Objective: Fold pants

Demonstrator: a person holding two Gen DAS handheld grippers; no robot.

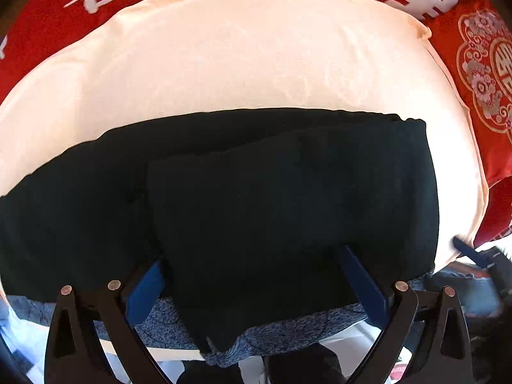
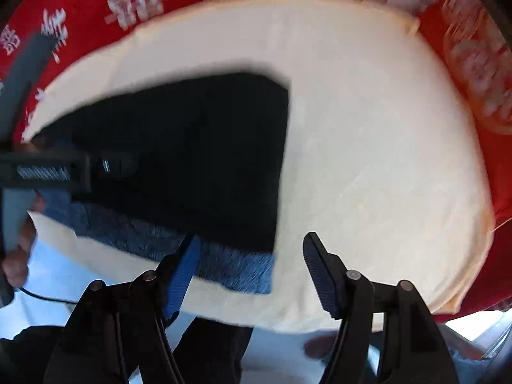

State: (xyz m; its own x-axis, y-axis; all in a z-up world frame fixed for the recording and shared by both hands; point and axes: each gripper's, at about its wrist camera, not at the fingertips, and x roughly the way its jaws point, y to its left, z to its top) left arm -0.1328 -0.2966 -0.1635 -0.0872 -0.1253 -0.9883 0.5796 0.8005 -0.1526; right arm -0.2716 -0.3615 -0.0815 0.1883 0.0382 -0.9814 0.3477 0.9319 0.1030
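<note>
Left wrist: black pants [image 1: 272, 198] lie folded on cream cushion [image 1: 240, 64].

Left hand-held gripper [image 1: 252, 275] and right hand-held gripper [image 2: 251, 268] gape, pointing down.

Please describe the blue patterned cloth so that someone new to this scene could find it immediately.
Find the cream cushion on the red bedding. Black pants lie folded on its near part. The blue patterned cloth peeks from under their near edge, the only speckled blue fabric.
</note>
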